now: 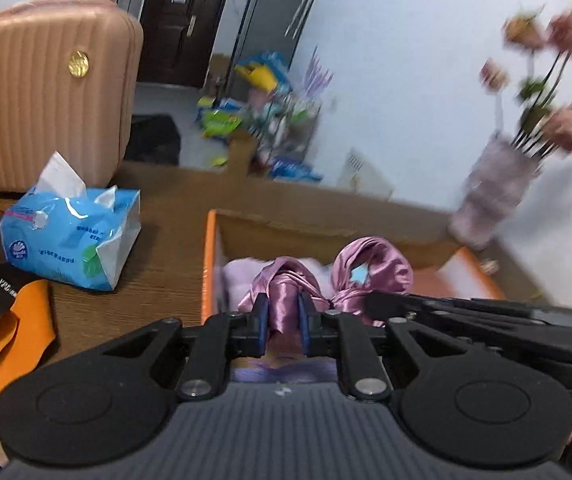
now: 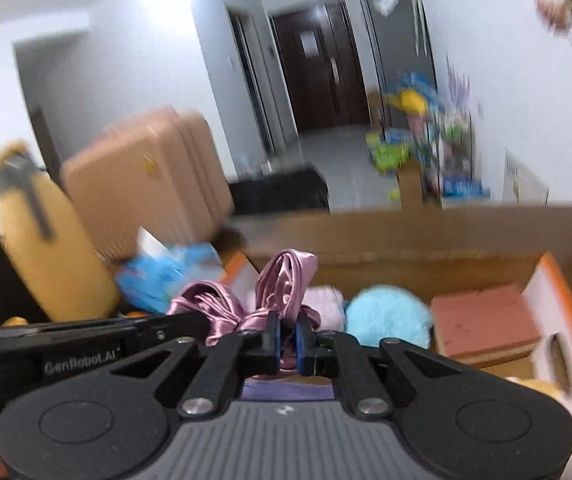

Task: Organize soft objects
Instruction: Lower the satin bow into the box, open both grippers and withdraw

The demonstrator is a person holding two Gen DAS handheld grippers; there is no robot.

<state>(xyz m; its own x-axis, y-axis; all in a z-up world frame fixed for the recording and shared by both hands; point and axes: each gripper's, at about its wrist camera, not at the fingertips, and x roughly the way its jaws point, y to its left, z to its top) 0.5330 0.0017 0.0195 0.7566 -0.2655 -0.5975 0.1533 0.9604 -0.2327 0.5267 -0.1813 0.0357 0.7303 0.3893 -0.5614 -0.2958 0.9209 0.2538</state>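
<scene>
**Both claws clenched on the pink satin cloth above the box**

From my left camera I see the left claw (image 1: 282, 322) clamped tight on a fold of the pink satin cloth (image 1: 370, 268), its blue pads (image 1: 261, 320) pressing the fabric from both sides. The cloth bunches into two shiny lumps just ahead of the fingers, and the right claw (image 1: 370, 304) reaches in from the right edge, gripping the other lump. The cloth hangs over the open cardboard box (image 1: 210, 264) with orange outer walls, which sits on the brown wooden desk (image 1: 166, 240).

My right camera shows the right claw (image 2: 286, 340) shut on the same satin cloth (image 2: 286, 276), a loop of it standing up above the pads. The left claw (image 2: 190, 322) comes in from the left, holding the second bunch. Inside the box (image 2: 546, 276) I make out a fluffy light-blue ball (image 2: 390, 314), a pale pink fluffy item (image 2: 326, 304) beside it, and a reddish-brown block (image 2: 486, 320) toward the right wall.

On the desk to the left of the box lies a blue tissue pack (image 1: 70, 236), with a pink ribbed suitcase (image 1: 46, 92) behind it and an orange cloth (image 1: 10, 328) near the left edge. A yellow bottle (image 2: 42, 240) stands left of the suitcase. A vase of pink flowers (image 1: 498, 188) stands beyond the box on the right, badly blurred.
</scene>
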